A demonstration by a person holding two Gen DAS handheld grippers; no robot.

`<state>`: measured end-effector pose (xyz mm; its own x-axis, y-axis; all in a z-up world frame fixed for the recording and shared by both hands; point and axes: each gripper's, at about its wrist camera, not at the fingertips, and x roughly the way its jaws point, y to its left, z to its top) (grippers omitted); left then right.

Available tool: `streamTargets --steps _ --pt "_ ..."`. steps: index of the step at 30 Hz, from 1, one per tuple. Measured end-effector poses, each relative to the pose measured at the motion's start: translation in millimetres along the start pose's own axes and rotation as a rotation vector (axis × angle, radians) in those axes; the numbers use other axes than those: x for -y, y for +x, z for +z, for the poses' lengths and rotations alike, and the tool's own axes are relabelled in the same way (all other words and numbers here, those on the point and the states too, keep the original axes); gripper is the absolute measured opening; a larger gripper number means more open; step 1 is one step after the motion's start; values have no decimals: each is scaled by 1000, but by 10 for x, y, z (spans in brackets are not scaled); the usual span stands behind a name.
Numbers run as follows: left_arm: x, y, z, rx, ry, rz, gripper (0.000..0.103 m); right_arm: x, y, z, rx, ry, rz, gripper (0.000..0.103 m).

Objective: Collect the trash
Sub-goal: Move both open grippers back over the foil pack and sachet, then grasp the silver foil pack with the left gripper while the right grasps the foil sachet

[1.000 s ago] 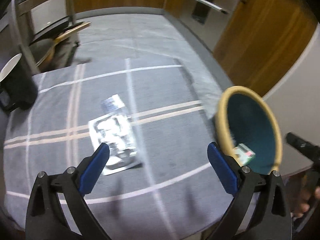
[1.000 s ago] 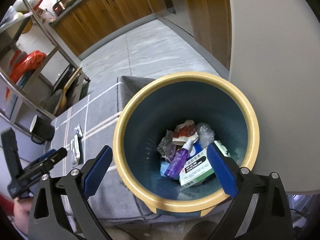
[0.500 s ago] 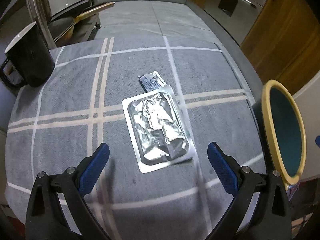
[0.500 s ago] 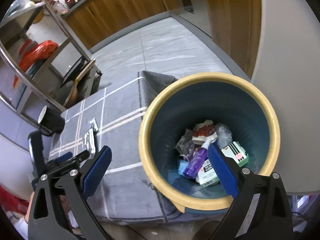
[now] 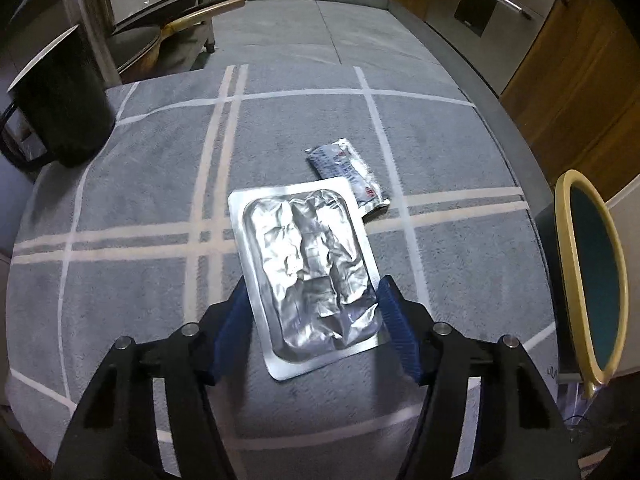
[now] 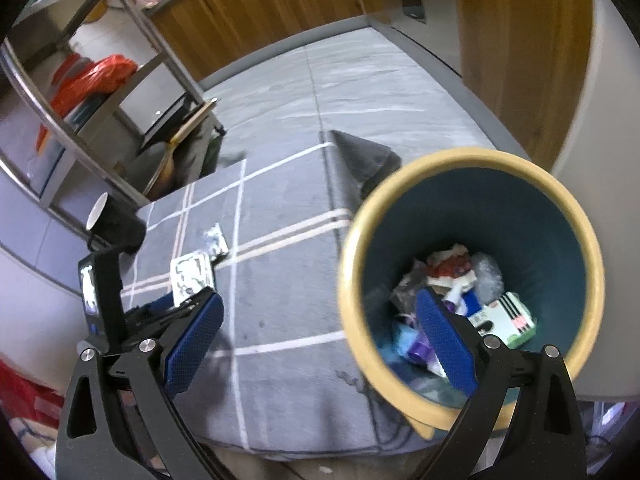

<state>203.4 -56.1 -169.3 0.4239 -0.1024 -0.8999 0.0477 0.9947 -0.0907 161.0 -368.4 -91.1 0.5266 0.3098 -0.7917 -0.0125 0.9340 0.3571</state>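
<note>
A crumpled silver foil blister pack (image 5: 308, 276) lies on the grey checked tablecloth (image 5: 140, 208). My left gripper (image 5: 312, 332) straddles its near end, a blue pad on each long edge, jaws narrowed around it. A small printed sachet (image 5: 346, 174) lies just beyond the pack. The pack also shows in the right wrist view (image 6: 191, 278). My right gripper (image 6: 320, 344) is open and empty, above the table's right edge beside the yellow-rimmed teal bin (image 6: 472, 172), which holds several pieces of trash. The bin rim shows at the right in the left wrist view (image 5: 576, 288).
A black mug (image 5: 60, 108) stands at the table's far left corner. A metal rack with a pan and wooden handle (image 5: 200, 12) stands behind the table. Wooden cabinets (image 5: 580, 60) line the far right. The grey tiled floor lies beyond.
My left gripper has moved forward over the foil pack and its jaws have narrowed from wide open to the pack's edges. My right gripper has drifted left, away from over the bin.
</note>
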Motion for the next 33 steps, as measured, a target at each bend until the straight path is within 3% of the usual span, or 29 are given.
streamTargets --steps 16,21,28,33 --pt "-704 -214 -246 -23 -21 52 61 -1214 891 -21 -76 -417 -49 95" --pt "-792 -238 -263 -24 0 62 62 -1386 1193 27 -97 -464 -46 94" --pt "-852 -280 -286 -13 2 85 79 -1464 1587 119 -128 -488 -60 86" --pt "-880 -251 -267 -24 0 95 80 -1488 1781 192 -139 -497 -78 78"
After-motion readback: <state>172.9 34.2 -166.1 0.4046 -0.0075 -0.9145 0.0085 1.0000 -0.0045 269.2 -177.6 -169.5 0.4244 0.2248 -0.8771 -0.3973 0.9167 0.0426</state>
